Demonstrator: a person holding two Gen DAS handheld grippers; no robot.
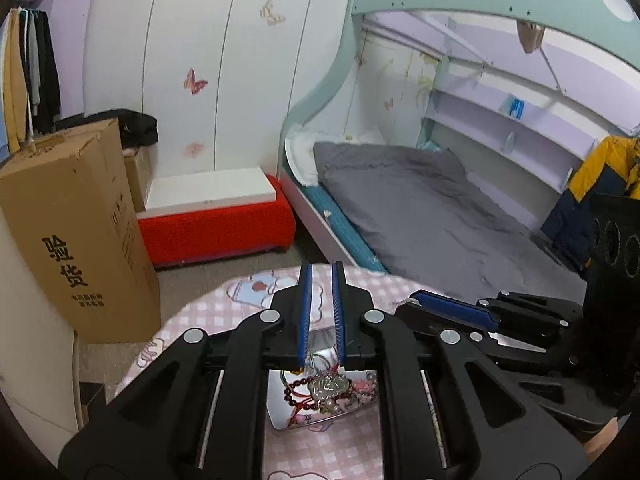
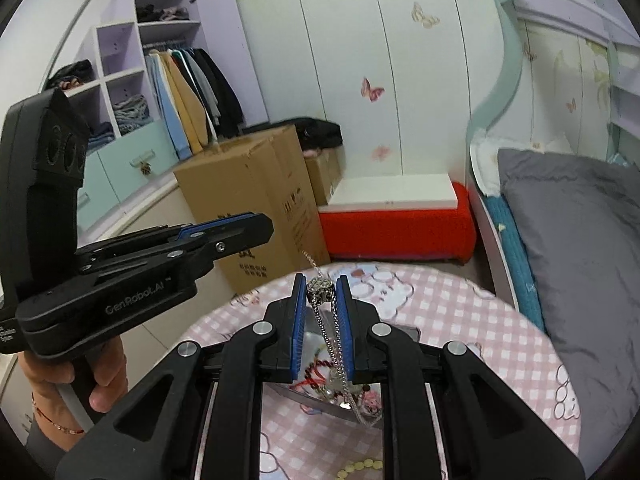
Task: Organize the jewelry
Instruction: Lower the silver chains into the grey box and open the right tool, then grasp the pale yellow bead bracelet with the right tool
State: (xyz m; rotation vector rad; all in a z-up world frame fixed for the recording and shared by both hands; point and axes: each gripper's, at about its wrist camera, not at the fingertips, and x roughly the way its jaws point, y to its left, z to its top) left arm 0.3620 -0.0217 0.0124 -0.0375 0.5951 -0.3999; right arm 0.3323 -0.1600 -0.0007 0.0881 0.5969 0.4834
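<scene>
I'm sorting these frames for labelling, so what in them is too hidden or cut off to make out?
- Left wrist view: most of the tray of jewelry lies behind the left gripper; whether its pads pinch anything can't be told.
- Right wrist view: the silver chain's lower end drops behind the right gripper frame.
- Right wrist view: yellow beads are cut off by the bottom edge.

Both grippers are black with blue ribbed pads and silver pivot screws; left gripper reads "GenRobot.AI"; thin red bracelet on the wrist.
</scene>
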